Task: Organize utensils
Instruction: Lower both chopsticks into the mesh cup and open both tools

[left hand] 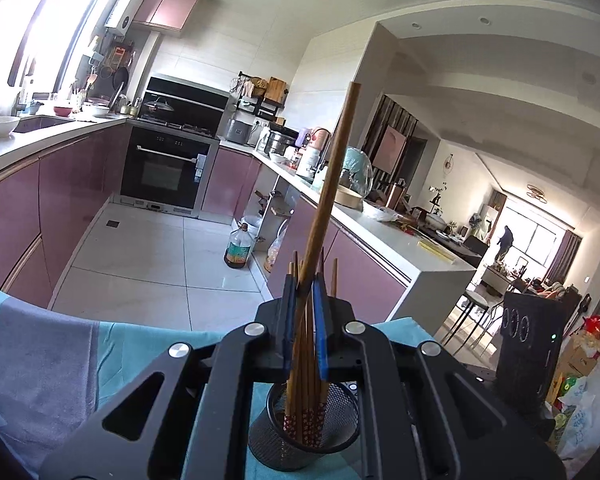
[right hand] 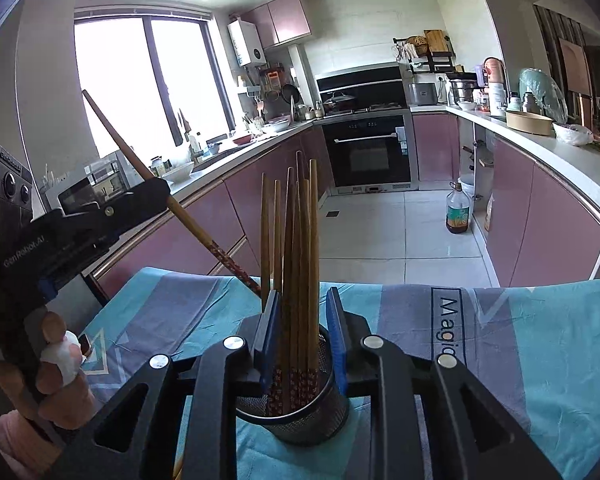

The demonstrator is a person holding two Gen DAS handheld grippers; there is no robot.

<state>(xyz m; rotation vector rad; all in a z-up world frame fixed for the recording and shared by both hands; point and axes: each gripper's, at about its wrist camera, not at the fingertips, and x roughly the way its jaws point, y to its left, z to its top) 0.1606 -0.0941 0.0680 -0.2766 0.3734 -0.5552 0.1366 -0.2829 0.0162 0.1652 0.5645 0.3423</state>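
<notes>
At the far left of the right wrist view I am seeing my left gripper (right hand: 162,196), held by a hand (right hand: 58,364) with a white wrap on one finger. Its fingers are pressed together, pinching a single chopstick (right hand: 172,204) – the stick is slanting from upper left, in front of the window, down to its patterned end just beside the bundle. In the left wrist view the same chopstick (left hand: 332,184) is rising steeply between the blue pads (left hand: 319,320), leaning slightly right toward the far kitchen.

Moving right, the mesh cup (right hand: 296,412) is standing upright on the bench, on the blue and grey cloth (right hand: 540,340). The bundle of chopsticks (right hand: 296,260) is standing in it, patterned ends down and plain ends fanning upward. From the left wrist view the mesh cup (left hand: 304,428) is sitting near, just under the gripper body.

My right gripper (right hand: 304,332) is straddling the bundle – its fingers are spread, one blue pad on each side of the sticks, and I am seeing a gap on the right side, so nothing is being squeezed. On the left side I cannot tell whether the pad is touching a stick.

Further right, the cloth is carrying a printed label, and beyond the bench edge a bottle (right hand: 458,210) is standing on the tiled floor beside the pink cabinets.
</notes>
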